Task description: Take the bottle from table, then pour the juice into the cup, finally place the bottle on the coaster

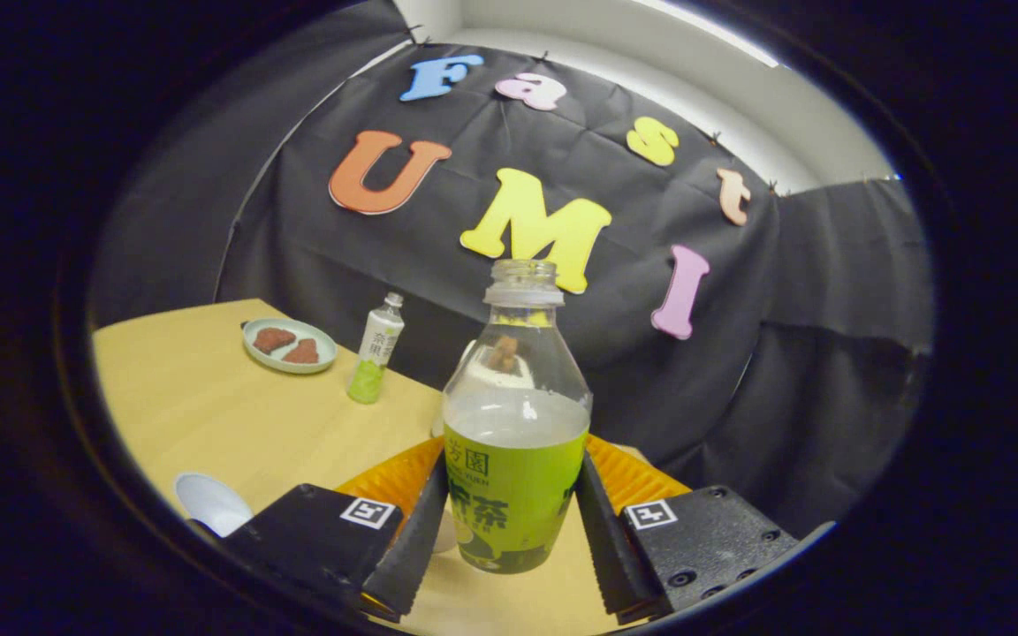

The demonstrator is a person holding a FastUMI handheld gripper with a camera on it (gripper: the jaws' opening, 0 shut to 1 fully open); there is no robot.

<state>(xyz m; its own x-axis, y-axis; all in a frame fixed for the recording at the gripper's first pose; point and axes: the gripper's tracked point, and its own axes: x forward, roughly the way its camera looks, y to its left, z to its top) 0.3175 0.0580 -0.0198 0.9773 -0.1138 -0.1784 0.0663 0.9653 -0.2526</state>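
Observation:
An uncapped clear bottle (513, 442) with a green label stands between my fingers, about half full of pale juice. My gripper (512, 495) is shut on it, both black fingers (416, 539) pressing the label's sides. Behind the bottle, an orange ridged coaster (390, 477) lies on the yellow table (208, 415), showing past both sides of the bottle. A white cup (208, 502) sits on the table to the left of my left finger. I cannot tell whether the bottle's base touches the table.
A pale green plate (290, 344) with two brown pieces sits far back on the left. A small capped bottle (375, 350) with green liquid stands beside it near the table's rear edge. Black cloth hangs close behind the table.

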